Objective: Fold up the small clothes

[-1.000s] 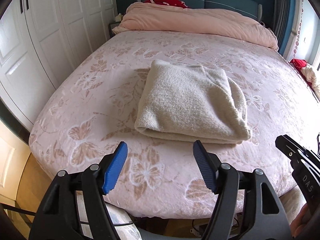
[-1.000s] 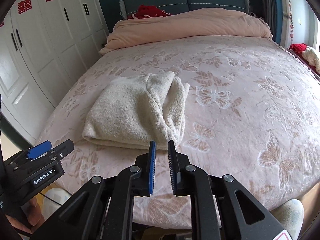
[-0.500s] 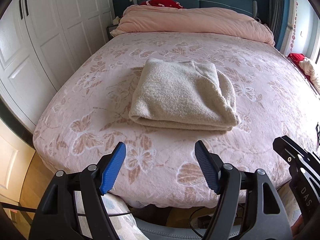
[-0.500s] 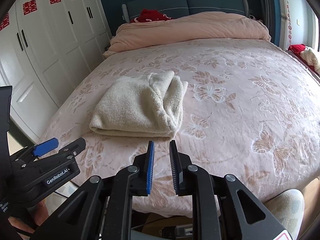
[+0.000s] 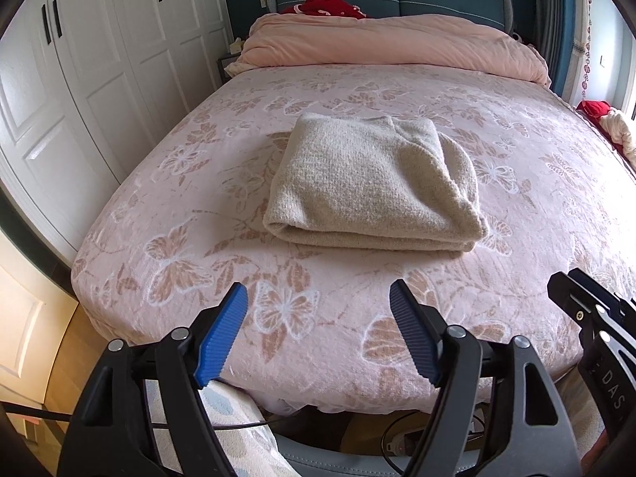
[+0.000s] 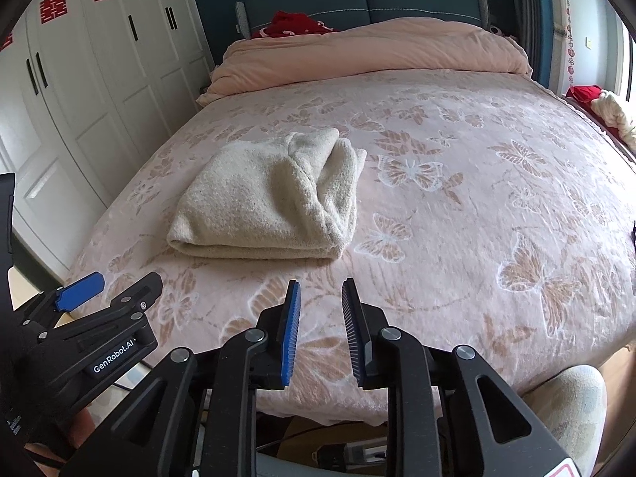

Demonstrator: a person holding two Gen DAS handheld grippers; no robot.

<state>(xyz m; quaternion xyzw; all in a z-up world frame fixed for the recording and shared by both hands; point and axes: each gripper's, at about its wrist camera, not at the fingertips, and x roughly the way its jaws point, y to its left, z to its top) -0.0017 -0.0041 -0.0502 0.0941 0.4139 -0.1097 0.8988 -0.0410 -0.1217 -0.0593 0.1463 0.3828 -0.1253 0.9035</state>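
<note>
We are looking at the sweater [image 5: 373,183] lying on the bed [image 5: 516,151], toward the near left part of the mattress, already doubled into a thick, roughly square packet. Its folded edge is facing us, and the layers are sitting one on another with no sleeve trailing out. On the right side of the packet a rolled flap is bulging a little, seen best from the right wrist; whether that is a tucked sleeve or a collar we cannot tell from here.

We are holding the left gripper [image 5: 318,334] over the near edge of the bed with its fingers spread wide and nothing between them. We are holding the right gripper [image 6: 320,326] just beside it, its fingers parted by a narrower gap and likewise empty. Neither is touching the sweater; both are hanging well apart from it, short of the folded edge.

We are judging the folding of this piece as essentially done. What may be left is small: perhaps pressing down the bulging right flap. No other small garment is lying on the spread within reach; only a quilt [image 5: 397,43] is bunched at the headboard.
</note>
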